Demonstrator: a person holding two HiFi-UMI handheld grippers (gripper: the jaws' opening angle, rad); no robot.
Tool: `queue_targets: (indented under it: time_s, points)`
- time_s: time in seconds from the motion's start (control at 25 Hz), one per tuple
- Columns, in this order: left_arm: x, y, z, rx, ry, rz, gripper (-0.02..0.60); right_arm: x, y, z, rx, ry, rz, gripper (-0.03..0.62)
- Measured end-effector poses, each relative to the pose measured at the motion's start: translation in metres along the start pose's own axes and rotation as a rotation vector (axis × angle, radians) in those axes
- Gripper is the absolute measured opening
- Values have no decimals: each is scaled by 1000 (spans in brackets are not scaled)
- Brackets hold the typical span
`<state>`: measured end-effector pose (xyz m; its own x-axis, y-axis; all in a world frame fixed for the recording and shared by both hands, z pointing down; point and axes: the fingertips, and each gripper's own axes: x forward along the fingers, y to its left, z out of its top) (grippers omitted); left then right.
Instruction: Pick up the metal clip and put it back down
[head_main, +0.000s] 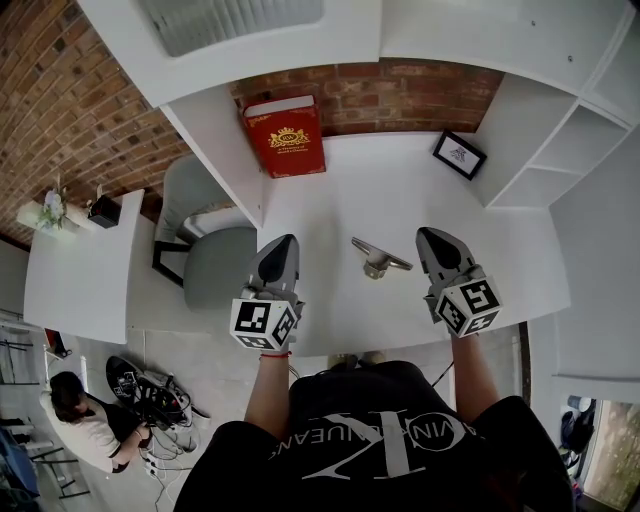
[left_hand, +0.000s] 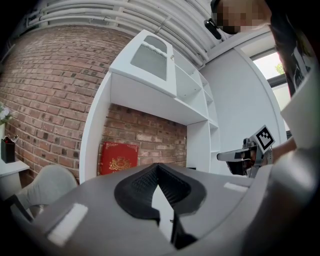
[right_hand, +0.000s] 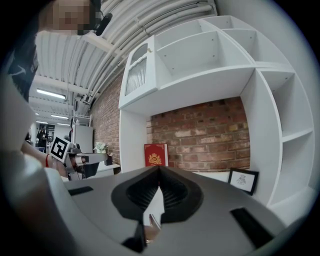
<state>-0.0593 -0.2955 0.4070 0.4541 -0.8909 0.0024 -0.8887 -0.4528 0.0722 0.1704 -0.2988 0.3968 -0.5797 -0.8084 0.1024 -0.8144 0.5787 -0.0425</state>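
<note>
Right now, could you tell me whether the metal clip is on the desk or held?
Resting on the desk: the metal clip lies between left gripper and right gripper, touching neither.

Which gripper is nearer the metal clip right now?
The right gripper: its shut tip sits just beside the metal clip; the left gripper is farther off.

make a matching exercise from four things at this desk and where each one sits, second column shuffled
Things
1. red book
2. framed picture
3. metal clip
4. grey chair

Places
A. on the desk, between the left gripper and the right gripper
B. left of the desk
C. back right of the desk
D. back left of the desk, against the brick wall

Pairs: 1-D, 2-C, 3-A, 4-B
</note>
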Motion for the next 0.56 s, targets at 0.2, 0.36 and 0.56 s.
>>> queue_targets:
  time_s: [0.2,0.36,0.56]
  points:
    - [4,-3,-2,8,13,-16,8,-1,-1,-4,9,13,10,14]
    - [6,-6,-9,5,28,-25,8,-1,0,-10,1,27,19,13]
    - [5,-2,-14,-17,25,-6,8,0,-2,-11,29,10,9,13]
